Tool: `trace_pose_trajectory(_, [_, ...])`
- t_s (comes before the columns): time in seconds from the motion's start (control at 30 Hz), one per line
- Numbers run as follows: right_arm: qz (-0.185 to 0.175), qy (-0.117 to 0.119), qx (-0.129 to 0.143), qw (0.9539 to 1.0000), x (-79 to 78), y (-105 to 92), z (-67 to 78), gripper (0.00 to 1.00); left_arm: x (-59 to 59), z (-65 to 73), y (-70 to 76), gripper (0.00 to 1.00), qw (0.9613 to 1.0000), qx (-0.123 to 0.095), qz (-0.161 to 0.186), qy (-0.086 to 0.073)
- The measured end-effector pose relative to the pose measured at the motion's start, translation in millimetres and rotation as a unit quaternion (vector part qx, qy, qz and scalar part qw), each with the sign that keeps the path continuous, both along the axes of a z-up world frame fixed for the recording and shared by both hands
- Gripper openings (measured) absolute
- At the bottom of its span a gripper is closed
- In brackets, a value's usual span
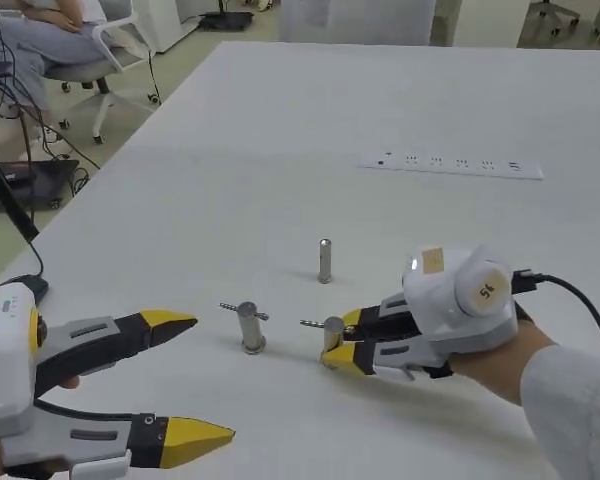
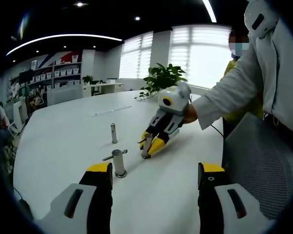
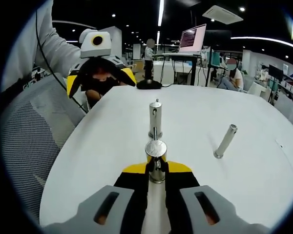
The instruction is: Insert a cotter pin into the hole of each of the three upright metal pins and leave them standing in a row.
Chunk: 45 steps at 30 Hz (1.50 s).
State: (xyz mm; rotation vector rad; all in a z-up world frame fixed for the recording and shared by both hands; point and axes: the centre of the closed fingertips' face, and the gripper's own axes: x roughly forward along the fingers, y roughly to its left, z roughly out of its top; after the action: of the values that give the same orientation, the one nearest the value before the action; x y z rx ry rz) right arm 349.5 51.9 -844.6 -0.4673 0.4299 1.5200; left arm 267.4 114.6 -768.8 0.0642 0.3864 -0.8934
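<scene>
1. the counter lies bare and open beyond the far pin, all the way to the power strip.
2. the middle pin, with its cotter pin sticking out sideways, stands just beside the right gripper, whose jaws clamp the third pin; the gap between them is narrow.
3. the left gripper, jaws spread, has bare counter ahead up to the middle pin.

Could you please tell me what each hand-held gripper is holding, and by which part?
The right hand-held gripper is shut on an upright metal pin, gripping its shaft below the cotter pin. The left hand-held gripper is open, holding nothing.
</scene>
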Motion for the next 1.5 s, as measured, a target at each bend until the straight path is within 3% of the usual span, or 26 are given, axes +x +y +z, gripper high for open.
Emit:
trace_pose_trajectory(0.3, [0.008, 0.023, 0.010, 0.9996, 3.8, 5.2, -1.4, 0.12, 1.4, 1.4, -0.4, 0.70, 1.0000, 0.001, 0.000, -0.002])
trace_pose_trajectory(0.6, [0.020, 0.026, 0.020, 0.9992, 1.8, 7.0, -0.4, 0.14, 2.2, 2.8, 2.3, 0.70, 1.0000, 0.002, 0.003, -0.004])
trace_pose_trajectory(0.73, [0.009, 0.047, 0.019, 0.9987, 3.2, 6.8, -0.5, 0.15, 1.9, 2.0, 1.9, 0.70, 1.0000, 0.002, 0.002, -0.002])
trace_pose_trajectory(0.8, [0.000, 0.055, 0.023, 0.9982, 3.6, 6.9, 1.4, 0.21, 2.5, 2.5, 1.0, 0.71, 1.0000, 0.003, 0.001, -0.003])
trace_pose_trajectory(1.5, [-0.028, 0.059, 0.031, 0.9974, 0.4, -15.0, 12.7, 0.31, 4.6, 8.6, -5.6, 0.70, 0.9999, -0.005, -0.003, -0.013])
